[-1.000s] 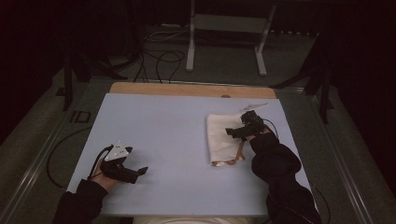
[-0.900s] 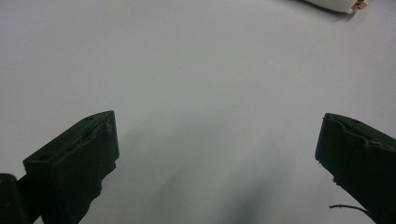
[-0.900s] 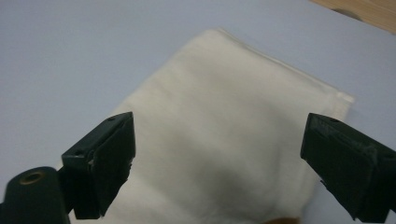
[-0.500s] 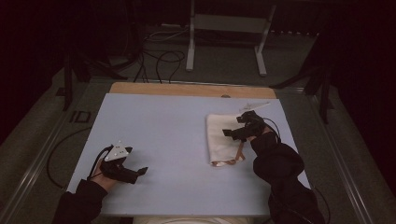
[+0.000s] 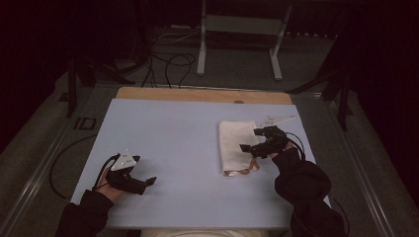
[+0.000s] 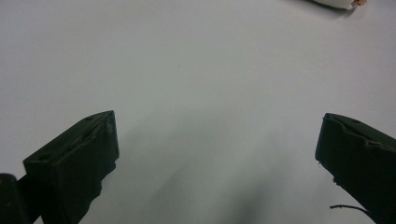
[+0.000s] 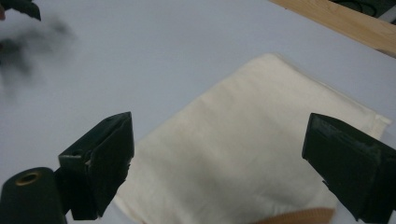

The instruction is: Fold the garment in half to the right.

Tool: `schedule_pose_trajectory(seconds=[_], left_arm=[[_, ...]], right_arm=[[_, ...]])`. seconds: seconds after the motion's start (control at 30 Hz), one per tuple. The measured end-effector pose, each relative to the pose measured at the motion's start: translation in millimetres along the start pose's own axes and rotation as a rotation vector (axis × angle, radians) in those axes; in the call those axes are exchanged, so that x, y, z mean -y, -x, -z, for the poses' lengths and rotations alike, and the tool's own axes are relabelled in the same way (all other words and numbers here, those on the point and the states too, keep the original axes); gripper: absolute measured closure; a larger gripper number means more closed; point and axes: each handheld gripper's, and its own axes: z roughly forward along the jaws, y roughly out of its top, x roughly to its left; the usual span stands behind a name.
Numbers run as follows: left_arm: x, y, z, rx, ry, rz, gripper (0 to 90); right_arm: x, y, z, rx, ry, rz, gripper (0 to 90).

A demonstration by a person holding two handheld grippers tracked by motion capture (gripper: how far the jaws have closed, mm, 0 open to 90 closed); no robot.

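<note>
**A:** Start with the biggest thing. What am I looking at?

**B:** The pale blue table (image 5: 188, 148), with a bare wooden strip (image 5: 197, 94) along its far edge. On its right half lies my cloth (image 5: 236, 144), cream-coloured, folded into a flat oblong, with a brownish trim (image 5: 241, 171) poking out at the near end. From my right gripper's camera the same cloth (image 7: 261, 149) spreads out under the jaws.

**A:** And your 2 tools?

**B:** My right gripper (image 5: 257, 140) hangs over the cloth's right edge, jaws spread wide with nothing between them. I cannot tell whether a jaw tip touches the fabric. My left gripper (image 5: 144, 182) sits low over bare table near the left front, well apart from the cloth, and its jaws gape too, empty.

**A:** How do you expect the cloth to behave?

**B:** Light, soft and limp, I judge. It won't break or slip much, but it has no stiffness, so lifting 1 point will let the rest sag and the fold fall open.

**A:** So where do you take hold?

**B:** At an edge or corner, I think, pinching through all the layers, since the flat middle gives the jaws nothing to bite. If the fold must stay neat, I'd want both grippers on 2 corners of the same edge.
</note>
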Motion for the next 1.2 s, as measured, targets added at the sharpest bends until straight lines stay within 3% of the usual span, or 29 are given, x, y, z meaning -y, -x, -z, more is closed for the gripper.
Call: schedule_pose_trajectory(seconds=[0.27,0.53,1.2], left_arm=[[-0.2,-0.3,1.4,-0.002,-0.003,-0.003,0.0],[-0.3,-1.2,4.3,-0.006,0.001,-0.003,0.0],[1.2,-2.2,4.0,0.002,0.0,0.0,0.0]], right_arm=[[19.3,-5.8,12.4,0.009,0.023,-0.013,9.0],[46.9,-8.8,18.1,0.021,-0.003,-0.032,9.0],[102.4,-26.2,31.3,0.035,0.004,-0.08,9.0]])
